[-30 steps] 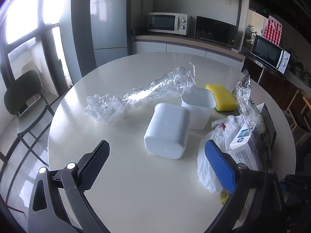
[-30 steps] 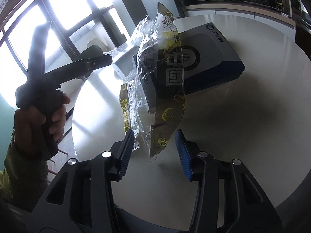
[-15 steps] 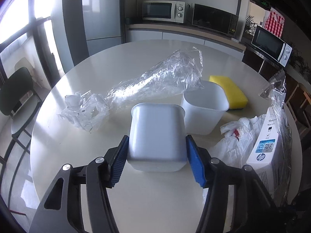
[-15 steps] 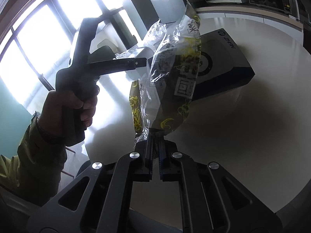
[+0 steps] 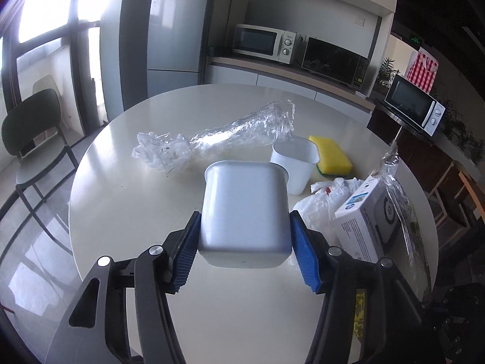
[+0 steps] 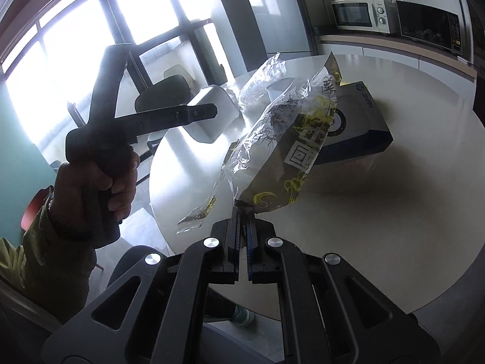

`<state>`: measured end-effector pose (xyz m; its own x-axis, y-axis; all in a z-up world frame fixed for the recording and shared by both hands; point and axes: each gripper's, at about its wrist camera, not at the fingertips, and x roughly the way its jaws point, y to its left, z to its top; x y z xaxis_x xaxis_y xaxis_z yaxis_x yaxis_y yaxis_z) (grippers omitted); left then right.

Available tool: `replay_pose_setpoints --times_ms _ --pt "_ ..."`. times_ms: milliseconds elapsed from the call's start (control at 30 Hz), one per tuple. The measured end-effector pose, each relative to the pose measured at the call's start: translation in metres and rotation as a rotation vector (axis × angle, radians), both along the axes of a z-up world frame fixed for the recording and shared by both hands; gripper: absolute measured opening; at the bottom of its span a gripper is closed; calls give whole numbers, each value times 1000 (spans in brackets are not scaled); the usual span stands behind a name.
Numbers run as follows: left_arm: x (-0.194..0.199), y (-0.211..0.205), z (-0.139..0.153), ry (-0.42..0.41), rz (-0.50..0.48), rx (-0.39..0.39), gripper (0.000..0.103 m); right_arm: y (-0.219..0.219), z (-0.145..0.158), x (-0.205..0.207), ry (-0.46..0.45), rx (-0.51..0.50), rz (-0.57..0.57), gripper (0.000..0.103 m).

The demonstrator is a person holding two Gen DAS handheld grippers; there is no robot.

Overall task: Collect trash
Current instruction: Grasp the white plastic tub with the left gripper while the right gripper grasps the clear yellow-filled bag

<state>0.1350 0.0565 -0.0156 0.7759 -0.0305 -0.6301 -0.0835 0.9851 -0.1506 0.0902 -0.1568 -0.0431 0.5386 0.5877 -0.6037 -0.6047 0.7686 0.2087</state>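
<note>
A: Your right gripper point(image 6: 241, 212) has its jaws pressed together on the bottom seam of the snack wrapper point(image 6: 285, 145), which hangs upright above the near edge of the tabletop point(image 6: 394, 212), in front of the printer box point(image 6: 360, 121). I judge it feather-light, crinkly film; it will flop and twist, so the pinch at the sealed edge is the right place, since the seam is stiffer than the clear body.

B: And the bin?

A: Your left gripper point(image 5: 244, 251) has its jaws clamped on the two sides of the white bin point(image 5: 245, 212), near its closed base, with the mouth pointing away from you. It looks like stiff, smooth plastic, light when empty. The ribbed blue pads point(image 5: 304, 257) should stop it slipping, but hold mid-wall; squeezing near the rim would probably flex it.

B: What else is trash here?

A: Beyond the bin lie a long clear plastic sleeve point(image 5: 245, 130) and crumpled film point(image 5: 157, 151), both soft and springy. A white plastic bag point(image 5: 321, 200) sits against the box, beside a second white tub point(image 5: 295, 163) and a yellow sponge point(image 5: 330, 154).

B: Any writing?

A: The box shows an HP logo. The wrapper carries yellow print and a square code-like mark; I cannot read its characters.
</note>
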Motion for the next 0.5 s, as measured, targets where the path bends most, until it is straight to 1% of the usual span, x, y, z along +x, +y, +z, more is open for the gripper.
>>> replay_pose_setpoints --times_ms 233,367,500 --pt "-40 -14 14 -45 -27 -22 57 -3 11 -30 -44 -17 25 3" --pt "-50 -29 15 -48 -60 -13 57 -13 13 -46 -58 -37 9 3" --pt "-64 -41 16 -55 -94 -19 57 -26 17 -63 -66 -48 -2 3"
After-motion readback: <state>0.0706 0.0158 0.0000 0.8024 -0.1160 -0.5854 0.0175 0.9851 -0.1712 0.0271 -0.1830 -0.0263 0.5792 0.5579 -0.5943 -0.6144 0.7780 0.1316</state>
